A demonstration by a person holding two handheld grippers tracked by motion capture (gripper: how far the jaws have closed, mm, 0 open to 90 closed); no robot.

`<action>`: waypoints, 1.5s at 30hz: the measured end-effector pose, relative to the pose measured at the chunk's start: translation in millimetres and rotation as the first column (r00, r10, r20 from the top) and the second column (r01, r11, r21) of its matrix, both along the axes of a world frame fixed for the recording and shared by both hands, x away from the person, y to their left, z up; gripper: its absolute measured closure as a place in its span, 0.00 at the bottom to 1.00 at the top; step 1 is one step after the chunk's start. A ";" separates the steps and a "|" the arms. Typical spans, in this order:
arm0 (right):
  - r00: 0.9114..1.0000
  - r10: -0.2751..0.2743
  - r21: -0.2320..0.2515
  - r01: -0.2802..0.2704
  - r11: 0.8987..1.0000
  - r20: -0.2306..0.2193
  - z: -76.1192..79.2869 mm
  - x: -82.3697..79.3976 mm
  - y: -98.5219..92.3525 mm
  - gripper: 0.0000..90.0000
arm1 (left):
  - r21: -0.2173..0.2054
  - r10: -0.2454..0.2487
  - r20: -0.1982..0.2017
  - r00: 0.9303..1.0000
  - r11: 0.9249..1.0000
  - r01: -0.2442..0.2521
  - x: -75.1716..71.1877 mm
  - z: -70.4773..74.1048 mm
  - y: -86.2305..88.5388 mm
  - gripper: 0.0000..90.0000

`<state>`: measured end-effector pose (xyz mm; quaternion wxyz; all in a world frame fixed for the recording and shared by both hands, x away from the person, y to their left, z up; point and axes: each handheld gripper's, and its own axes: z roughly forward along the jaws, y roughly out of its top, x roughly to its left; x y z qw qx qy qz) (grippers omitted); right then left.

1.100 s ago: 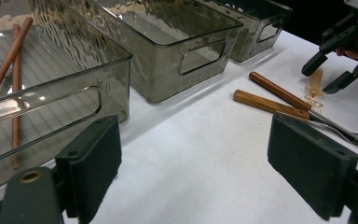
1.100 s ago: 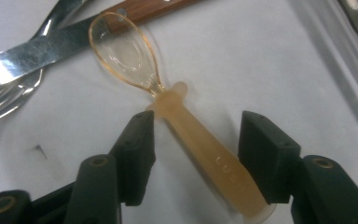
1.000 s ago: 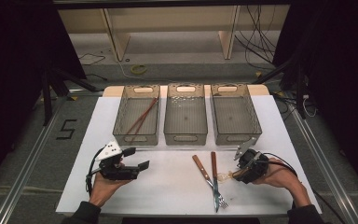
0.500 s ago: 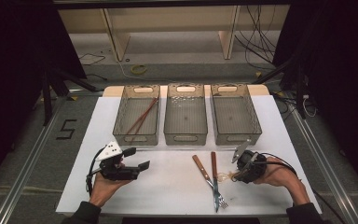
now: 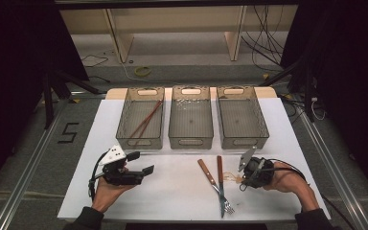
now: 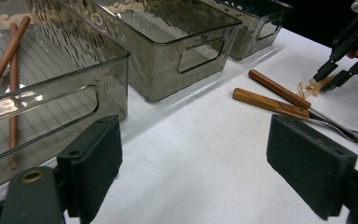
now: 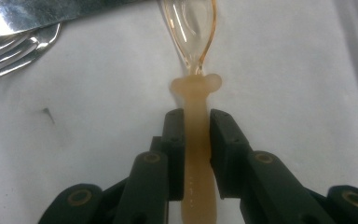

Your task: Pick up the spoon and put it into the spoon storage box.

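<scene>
A clear amber plastic spoon (image 7: 196, 88) lies on the white table, bowl pointing away from my right gripper (image 7: 196, 135). The jaws have just been closing and now press on the spoon's handle from both sides. In the high view the right gripper (image 5: 243, 178) is at the front right, with the spoon (image 5: 230, 176) just left of it. My left gripper (image 5: 141, 163) is held at the front left, open, with nothing between its jaws. The left gripper (image 6: 200, 168) looks across the table toward the spoon (image 6: 310, 87) and the right gripper (image 6: 330, 77).
A wooden-handled fork (image 5: 210, 176) and knife (image 5: 220, 173) lie crossed just left of the spoon. Three smoky clear bins stand in a row at the back: the left bin (image 5: 124, 125) holds brown chopsticks (image 5: 146, 120), then the middle bin (image 5: 190, 141) and the right bin (image 5: 263, 125).
The right gripper's jaws have drawn in on the spoon's handle. Both hands stay where they were, and the left gripper is unchanged.
</scene>
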<state>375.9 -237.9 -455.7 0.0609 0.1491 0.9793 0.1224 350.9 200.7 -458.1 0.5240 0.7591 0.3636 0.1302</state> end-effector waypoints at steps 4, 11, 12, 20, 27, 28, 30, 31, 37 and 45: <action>1.000 0.004 0.020 -0.004 1.000 0.007 2.6 0.3 -2.0 0.87 | -0.005 0.004 0.005 1.000 1.000 -0.004 -0.1 0.4 0.9 0.20; 0.998 -0.049 0.122 0.045 0.991 0.026 16.0 0.9 -7.9 0.87 | -0.012 0.009 0.007 1.000 1.000 -0.009 0.3 -0.5 1.9 0.20; 0.998 -0.053 0.133 0.049 0.990 0.032 17.0 1.0 -8.2 0.87 | -0.014 0.010 0.008 1.000 1.000 -0.010 0.3 -0.6 2.4 0.20; 0.993 -0.114 0.232 0.103 0.967 0.033 29.0 2.2 -9.8 0.87 | -0.030 0.015 0.020 1.000 0.999 -0.014 -0.2 -0.7 3.8 0.20; 0.977 -0.211 0.323 0.194 0.926 0.017 37.3 6.4 -11.9 0.87 | -0.033 0.017 0.025 1.000 0.999 -0.016 0.0 -2.0 2.9 0.20; 0.975 -0.222 0.339 0.205 0.918 0.010 38.7 7.0 -11.9 0.87 | -0.034 0.018 0.026 1.000 0.999 -0.017 0.1 -2.2 2.9 0.20; 0.971 -0.240 0.365 0.221 0.904 0.005 41.2 8.3 -10.8 0.87 | -0.036 0.019 0.026 0.999 0.999 -0.018 0.3 -2.6 2.8 0.20; 0.970 -0.242 0.375 0.223 0.900 0.004 42.1 9.0 -10.5 0.87 | -0.037 0.020 0.027 0.999 0.999 -0.019 0.2 -2.6 2.6 0.20; 0.956 -0.293 0.421 0.260 0.869 0.014 50.5 17.2 -3.9 0.87 | -0.050 0.031 0.039 0.999 0.998 -0.029 -0.6 -1.8 4.5 0.20; 0.946 -0.325 0.473 0.281 0.835 0.012 60.5 31.6 11.8 0.87 | -0.060 0.041 0.056 0.998 0.998 -0.038 -1.8 -0.7 6.5 0.20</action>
